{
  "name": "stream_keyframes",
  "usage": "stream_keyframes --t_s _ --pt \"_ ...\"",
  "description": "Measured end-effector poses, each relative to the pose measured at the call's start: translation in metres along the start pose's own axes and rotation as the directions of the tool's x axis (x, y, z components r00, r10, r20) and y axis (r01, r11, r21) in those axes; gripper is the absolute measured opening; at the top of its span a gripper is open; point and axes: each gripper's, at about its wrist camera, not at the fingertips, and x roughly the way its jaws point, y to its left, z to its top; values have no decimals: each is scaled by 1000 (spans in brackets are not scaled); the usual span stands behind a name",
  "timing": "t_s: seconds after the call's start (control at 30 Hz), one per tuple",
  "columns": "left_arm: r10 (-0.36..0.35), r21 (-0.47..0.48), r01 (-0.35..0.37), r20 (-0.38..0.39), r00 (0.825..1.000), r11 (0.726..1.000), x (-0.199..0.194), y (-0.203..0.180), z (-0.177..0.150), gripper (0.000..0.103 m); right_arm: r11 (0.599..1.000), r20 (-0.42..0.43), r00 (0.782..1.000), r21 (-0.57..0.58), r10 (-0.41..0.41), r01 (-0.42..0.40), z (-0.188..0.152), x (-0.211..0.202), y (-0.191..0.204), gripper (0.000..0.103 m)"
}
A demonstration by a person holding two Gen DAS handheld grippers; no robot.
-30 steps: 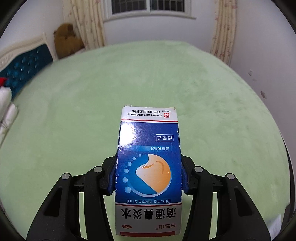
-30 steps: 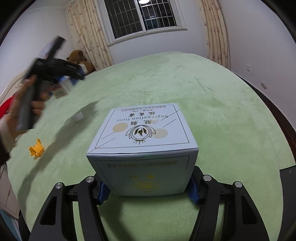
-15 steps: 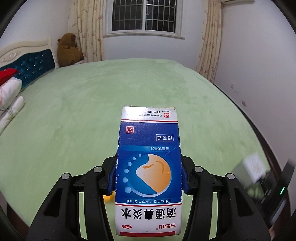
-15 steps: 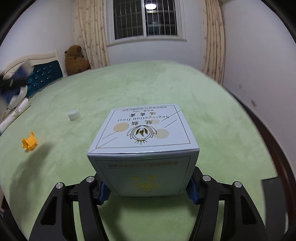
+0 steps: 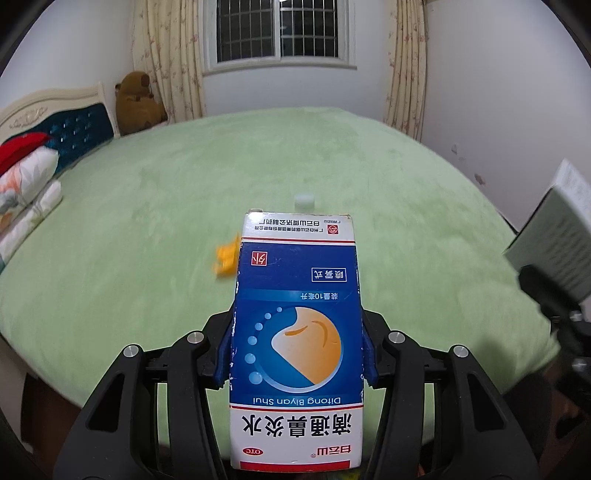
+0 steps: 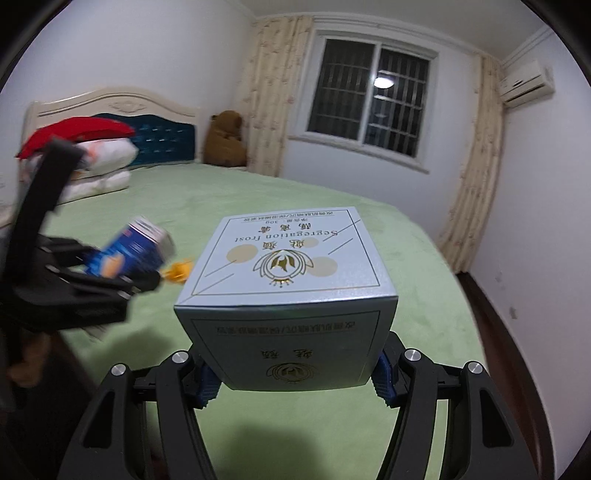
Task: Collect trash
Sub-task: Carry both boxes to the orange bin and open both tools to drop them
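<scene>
A: Nearest the left camera, item one: left tongs (image 5: 297, 354), clenched on one blue medicine box (image 5: 297, 332), held lengthwise above the bed (image 5: 147, 221).

B: And the other side?

A: Item two: right tongs (image 6: 291, 373), clenched on one pale cube-shaped box (image 6: 288, 295), also carried clear of the bed. Two boxes in hand, one per tool.

B: Farther out?

A: On the green bedcover, one orange scrap (image 5: 227, 260) just beyond the blue box, then one small white cap (image 5: 304, 201) a little past it. Two loose pieces left, by my count. No bin shows in either view.

B: Advice for the carry?

A: Keep both grips firm and level. The cube sits only by its lower edges, so I judge it the likelier to tip. Unload both before reaching for the scrap.

B: Background?

A: One teddy bear (image 5: 138, 103), pillows (image 5: 26, 192), one window (image 5: 280, 29).
</scene>
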Motion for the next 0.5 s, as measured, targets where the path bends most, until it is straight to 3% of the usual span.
stream_keyframes --t_s 0.3,0.5 --pt "-45 -1 45 -116 992 999 -14 7 -74 50 993 -156 980 24 121 -119 -39 -34 29 63" --pt "-16 122 38 -175 984 992 -32 -4 -124 50 981 -290 940 -13 181 -193 -73 -49 54 63"
